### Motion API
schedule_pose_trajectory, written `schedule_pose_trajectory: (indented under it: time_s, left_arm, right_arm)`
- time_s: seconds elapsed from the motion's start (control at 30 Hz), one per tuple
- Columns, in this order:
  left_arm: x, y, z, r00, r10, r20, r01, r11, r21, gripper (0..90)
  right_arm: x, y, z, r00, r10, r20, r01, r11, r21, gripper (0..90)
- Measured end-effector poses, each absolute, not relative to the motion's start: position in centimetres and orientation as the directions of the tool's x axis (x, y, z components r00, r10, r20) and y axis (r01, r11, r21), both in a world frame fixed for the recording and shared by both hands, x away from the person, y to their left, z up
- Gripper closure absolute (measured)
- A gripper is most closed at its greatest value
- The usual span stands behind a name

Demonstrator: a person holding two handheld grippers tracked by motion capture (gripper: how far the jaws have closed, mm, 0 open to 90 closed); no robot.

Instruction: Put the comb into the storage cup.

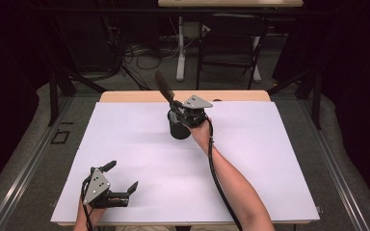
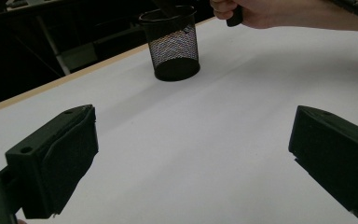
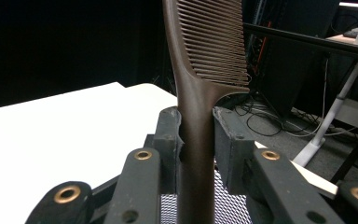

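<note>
Right gripper (image 3: 196,140) clamps comb (image 3: 200,60) handle above mesh cup (image 2: 173,44); left gripper (image 2: 191,158) gapes.
Comb probably light, stiff, slick; grip handle.

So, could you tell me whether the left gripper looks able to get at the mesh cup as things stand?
Probably yes: the left gripper is open, with bare table up to the mesh cup, though the right gripper holds a comb over it.

1. We can read no text, label, brand, number or sign in any of the three views.
2. We find the white tabletop (image 1: 139,144) blank.
3. We see no markings on the brown comb (image 3: 200,84) or the black mesh cup (image 2: 173,44).
</note>
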State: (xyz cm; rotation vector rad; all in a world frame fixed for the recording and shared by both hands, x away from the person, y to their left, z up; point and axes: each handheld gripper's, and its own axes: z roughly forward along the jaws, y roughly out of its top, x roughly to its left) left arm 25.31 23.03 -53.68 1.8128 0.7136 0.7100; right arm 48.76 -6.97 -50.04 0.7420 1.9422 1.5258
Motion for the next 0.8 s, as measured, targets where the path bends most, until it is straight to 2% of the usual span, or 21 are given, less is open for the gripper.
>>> schedule_pose_trajectory:
  time_s: [0.8]
  left_arm:
    - [25.29,23.03,-53.67,0.650,0.746,0.144,0.144,-0.308,0.941,1.6]
  right_arm:
    - [48.64,-7.04,-50.69,-0.688,0.719,-0.100,0.102,0.232,0.967,72.4]
